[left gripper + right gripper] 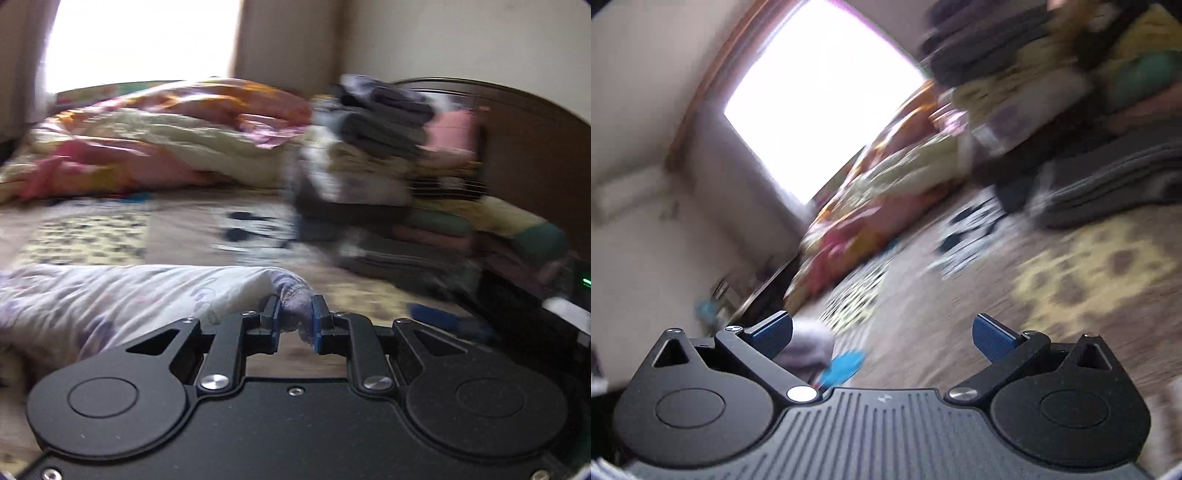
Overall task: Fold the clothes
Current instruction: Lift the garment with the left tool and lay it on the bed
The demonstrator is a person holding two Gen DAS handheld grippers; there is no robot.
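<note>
Left wrist view, lower centre: your left gripper (295, 320) pinches a fold of the pale floral garment (122, 306), which trails lower left over the bedspread (177, 236). Right gripper (882, 338) gapes, empty, likely free to take another edge. Stacked folded clothes (369, 147) upper right.

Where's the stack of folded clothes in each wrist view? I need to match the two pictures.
Left wrist: stack of folded clothes sits right of centre, on the bed, before the headboard.
Right wrist: stack fills the upper right, tilted and blurred.
Shared landmark: the bright window.
</note>
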